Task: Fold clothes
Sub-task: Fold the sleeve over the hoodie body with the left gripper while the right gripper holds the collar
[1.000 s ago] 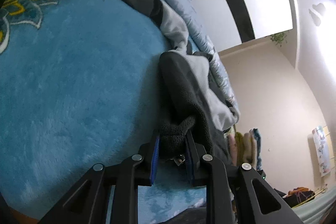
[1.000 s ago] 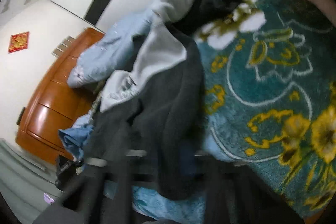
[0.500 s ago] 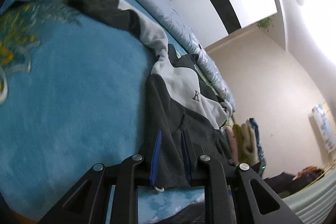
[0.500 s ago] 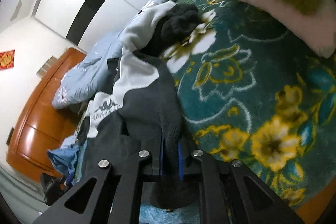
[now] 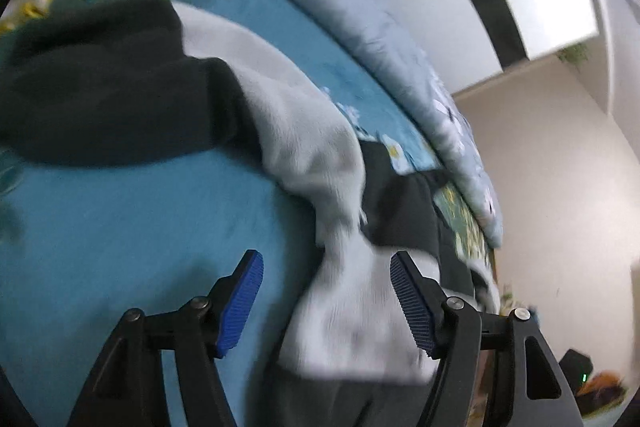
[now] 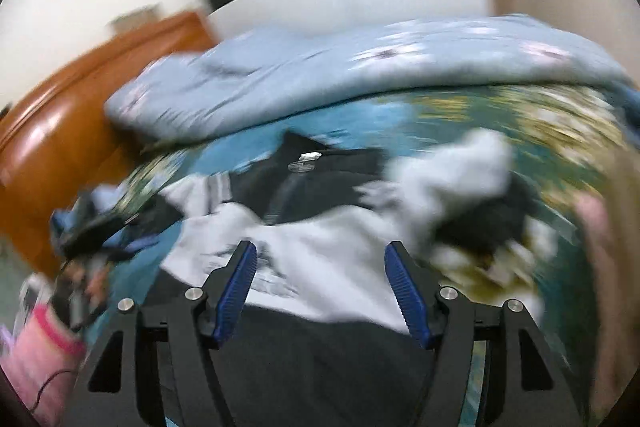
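Observation:
A dark grey and light grey fleece jacket [image 5: 304, 155] lies spread on the teal blanket [image 5: 120, 227] of a bed. In the left wrist view, my left gripper [image 5: 326, 267] hangs above the jacket's pale panel, its jaws opening with blue pads wide apart and nothing pressed between them. One black sleeve [image 5: 100, 99] stretches to the left. In the right wrist view, the jacket [image 6: 328, 259] lies below my right gripper [image 6: 320, 259], whose jaws are also opening and hold nothing. The zip collar [image 6: 304, 159] points away from me. Both views are blurred.
A pale blue floral quilt [image 6: 360, 67] is bunched along the far side of the bed, also seen as the quilt [image 5: 360, 7]. An orange wooden headboard [image 6: 60, 115] stands at the left. Pink cloth [image 6: 36, 347] and dark items [image 6: 92, 227] lie at the bed's left edge.
Both grippers held folds of the dark jacket earlier; now both have let go and opened. Each has swung across the bed, the right one rolling level, and the jacket lies flatter.

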A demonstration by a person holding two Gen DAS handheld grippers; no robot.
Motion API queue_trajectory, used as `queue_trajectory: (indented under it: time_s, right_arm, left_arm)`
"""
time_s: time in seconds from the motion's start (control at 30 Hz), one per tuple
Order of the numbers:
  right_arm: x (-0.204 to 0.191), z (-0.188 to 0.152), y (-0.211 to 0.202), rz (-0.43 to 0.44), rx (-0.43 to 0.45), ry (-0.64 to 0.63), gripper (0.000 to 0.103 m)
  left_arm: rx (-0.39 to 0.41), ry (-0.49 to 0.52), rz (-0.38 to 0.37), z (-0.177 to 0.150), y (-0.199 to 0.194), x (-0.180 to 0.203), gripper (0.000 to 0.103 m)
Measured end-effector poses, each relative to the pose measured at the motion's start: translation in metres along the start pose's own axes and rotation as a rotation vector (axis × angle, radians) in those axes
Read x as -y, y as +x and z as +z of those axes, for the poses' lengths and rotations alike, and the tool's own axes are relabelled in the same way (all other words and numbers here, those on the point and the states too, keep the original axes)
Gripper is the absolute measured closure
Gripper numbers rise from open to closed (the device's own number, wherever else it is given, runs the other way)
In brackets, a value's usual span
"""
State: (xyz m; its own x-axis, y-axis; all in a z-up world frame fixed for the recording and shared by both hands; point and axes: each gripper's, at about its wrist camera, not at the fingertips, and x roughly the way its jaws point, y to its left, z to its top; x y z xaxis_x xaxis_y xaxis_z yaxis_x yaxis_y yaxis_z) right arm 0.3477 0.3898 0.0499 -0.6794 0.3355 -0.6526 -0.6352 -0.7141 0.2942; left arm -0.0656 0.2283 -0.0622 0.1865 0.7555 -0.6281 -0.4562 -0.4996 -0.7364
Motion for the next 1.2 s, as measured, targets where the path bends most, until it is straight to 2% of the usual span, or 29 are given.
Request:
queue_trajectory:
  time_s: [0.1,0.17,0.2,0.27,0.33,0.43,0.53,0.57,0.6,0.63,0.67,0.7,0.73,0.8,0.83,0.97,1.03,1.1,1.2]
  right_arm:
    - [-0.002,0.031,0.050,-0.016,-0.060,0.008,0.035]
    - [0.011,0.054,0.086,-0.062,-0.086,0.055,0.035]
    - [0.020,0.063,0.103,-0.092,-0.103,0.076,0.035]
    - [0.039,0.078,0.132,-0.155,-0.152,0.125,0.035]
    - [0.060,0.087,0.158,-0.202,-0.204,0.192,0.035]
    - [0.080,0.092,0.184,-0.206,-0.254,0.256,0.035]
    - [0.086,0.090,0.198,-0.200,-0.278,0.270,0.036]
    - [0.085,0.088,0.200,-0.205,-0.281,0.268,0.048]
    - [0.085,0.087,0.203,-0.210,-0.284,0.266,0.069]
    - [0.084,0.086,0.204,-0.216,-0.285,0.268,0.077]
    - [0.082,0.089,0.203,-0.217,-0.281,0.267,0.088]
    - [0.074,0.095,0.200,-0.229,-0.268,0.230,0.092]
    - [0.064,0.102,0.197,-0.243,-0.253,0.184,0.093]
    - [0.045,0.116,0.191,-0.272,-0.223,0.090,0.094]
    - [0.032,0.128,0.184,-0.287,-0.184,0.037,0.094]
    - [-0.018,0.182,0.149,-0.329,0.048,-0.137,0.095]
    - [-0.034,0.198,0.144,-0.362,0.135,-0.198,0.095]
    - [-0.037,0.201,0.159,-0.363,0.148,-0.202,0.095]
    - [-0.028,0.188,0.198,-0.362,0.080,-0.157,0.095]
  left_arm:
    - [0.002,-0.052,0.056,0.018,0.030,-0.005,0.033]
    - [-0.001,-0.062,0.058,0.026,0.044,-0.005,0.031]
    - [0.004,-0.060,0.044,0.029,0.047,-0.004,0.023]
    - [0.020,-0.043,0.006,0.034,0.049,0.001,0.021]
    - [0.023,-0.023,0.004,0.039,0.052,0.003,0.021]
    - [0.035,-0.031,-0.028,0.046,0.057,-0.002,0.022]
    - [0.063,-0.080,-0.097,0.053,0.053,-0.011,0.023]
    - [0.074,-0.092,-0.115,0.053,0.052,-0.012,0.025]
    - [0.085,-0.098,-0.125,0.054,0.050,-0.014,0.034]
    - [0.094,-0.095,-0.120,0.055,0.049,-0.015,0.052]
    - [0.099,-0.078,-0.097,0.056,0.049,-0.013,0.062]
    - [0.103,-0.055,-0.070,0.057,0.048,-0.011,0.080]
    - [0.107,-0.031,-0.044,0.058,0.046,-0.009,0.085]
    - [0.139,-0.005,-0.040,0.059,0.037,-0.004,0.087]
    - [0.179,0.010,-0.047,0.061,0.027,0.000,0.088]
    - [0.372,0.083,-0.071,0.067,-0.025,0.015,0.090]
    - [0.446,0.121,-0.040,0.069,-0.042,0.016,0.089]
    - [0.462,0.153,0.020,0.075,-0.043,0.013,0.089]
    - [0.368,0.094,0.064,0.082,-0.023,-0.012,0.088]
